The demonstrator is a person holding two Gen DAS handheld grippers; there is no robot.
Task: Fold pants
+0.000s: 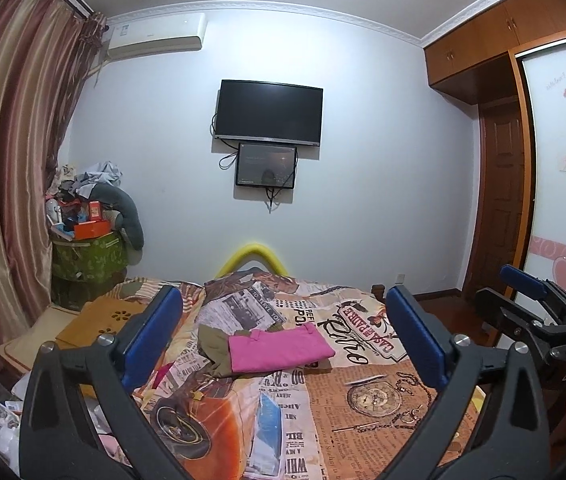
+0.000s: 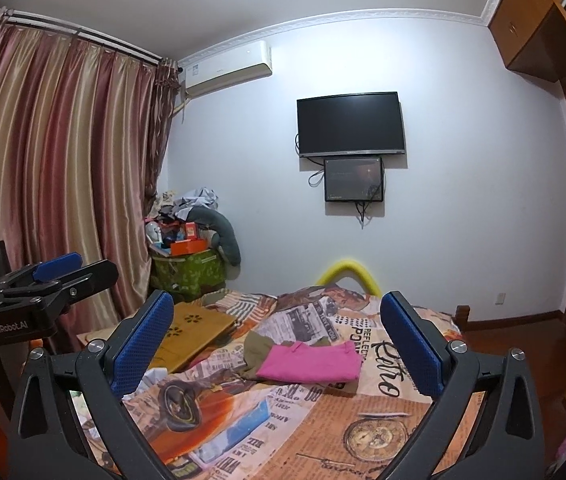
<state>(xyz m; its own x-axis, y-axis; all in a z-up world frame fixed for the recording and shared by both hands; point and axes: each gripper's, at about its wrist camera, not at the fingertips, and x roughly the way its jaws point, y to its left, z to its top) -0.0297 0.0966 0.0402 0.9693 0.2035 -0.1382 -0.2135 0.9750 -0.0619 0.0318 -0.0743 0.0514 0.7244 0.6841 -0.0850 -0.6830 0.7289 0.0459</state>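
We hold both grippers level over the near end of the bed (image 1: pixel 383 412), each with its jaws spread as wide as they go and nothing between the blue pads. The pink pants (image 1: pixel 279 350) lie ahead of us in the middle of the bed, already a flat folded rectangle, resting on an olive garment (image 1: pixel 213 346) that shows at their left edge. Their long axis runs across our view, left to right.

From the left gripper (image 1: pixel 283 340) the pants sit almost dead centre between the fingers; from the right gripper (image 2: pixel 277 340) they sit slightly right of centre. We judge neither hand clearly nearer; both are well apart from the cloth, so any next move starts with a forward reach.

Counted: two grippers, one pair of pink pants, one olive garment beneath, one bed. The fold looks finished, or nearly so.
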